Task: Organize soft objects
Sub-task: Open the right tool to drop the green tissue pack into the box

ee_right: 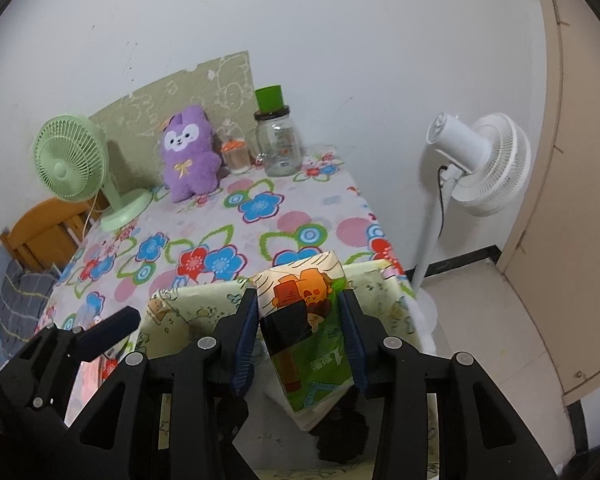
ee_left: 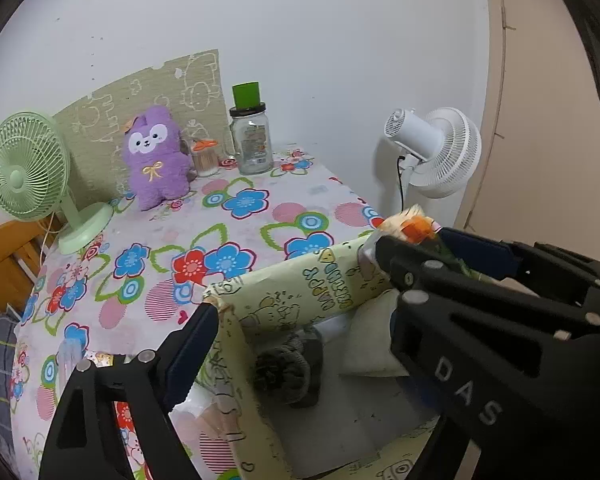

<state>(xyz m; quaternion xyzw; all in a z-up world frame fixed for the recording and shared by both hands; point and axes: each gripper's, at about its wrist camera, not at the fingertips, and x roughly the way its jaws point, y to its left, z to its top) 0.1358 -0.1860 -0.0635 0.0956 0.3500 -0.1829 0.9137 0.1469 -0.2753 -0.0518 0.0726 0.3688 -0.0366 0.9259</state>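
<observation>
Stands far left at the wall end of the flowered table [ee_left: 260,216]: a purple plush toy [ee_left: 156,156], upright, well apart from the box and not yet stowed. Nearer, gapes wide and holds nothing: the left gripper [ee_left: 304,312], one finger touching the near corner of the yellow cartoon box [ee_left: 284,292]. Use that contact to steady the thin wall, but avoid pushing it inward. Lying inside the box: a dark knitted bundle [ee_left: 288,368], and just beside it to the right a white soft pack [ee_left: 370,340]. Hard to tell how much bare floor is left between them, so aim by the walls. Further right, grips narrow on a tissue pack [ee_right: 308,320]: the right gripper [ee_right: 304,336], holding it tilted over the box's right side. Lower slowly, level the pack, clear the far rim, set it against the white pack, and open only once it rests.
</observation>
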